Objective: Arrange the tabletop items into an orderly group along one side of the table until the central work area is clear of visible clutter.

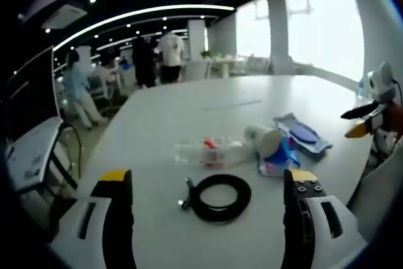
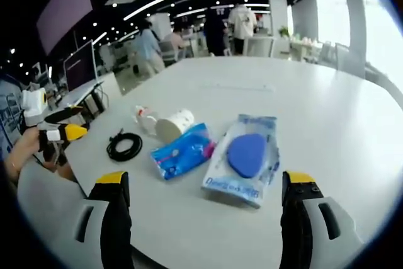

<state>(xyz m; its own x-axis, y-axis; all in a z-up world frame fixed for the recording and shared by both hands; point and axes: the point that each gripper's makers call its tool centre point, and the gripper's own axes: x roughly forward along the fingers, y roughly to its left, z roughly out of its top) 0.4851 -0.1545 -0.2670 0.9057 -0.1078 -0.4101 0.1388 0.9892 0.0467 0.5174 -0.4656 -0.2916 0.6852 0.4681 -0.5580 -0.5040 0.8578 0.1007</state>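
Several items lie on the white table (image 1: 189, 105). A black coiled cable (image 1: 220, 198) rests just ahead of my left gripper (image 1: 209, 176), whose jaws stand wide open with nothing held. Beyond it lie a clear bottle with a red label (image 1: 208, 152), a tipped white cup (image 1: 267, 141), a blue packet (image 1: 277, 159) and a clear pack with a blue disc (image 1: 302, 135). My right gripper (image 2: 206, 177) is open too, just short of the clear pack (image 2: 245, 155) and blue packet (image 2: 182, 150). The cup (image 2: 175, 124), bottle (image 2: 143, 116) and cable (image 2: 124, 146) lie farther left.
The right gripper (image 1: 365, 121) shows at the table's right edge, and the left gripper (image 2: 60, 131) in a hand at the left edge. The far table (image 2: 315, 92) is bare. People (image 1: 170, 55) stand beyond it; a side desk (image 1: 31, 149) sits left.
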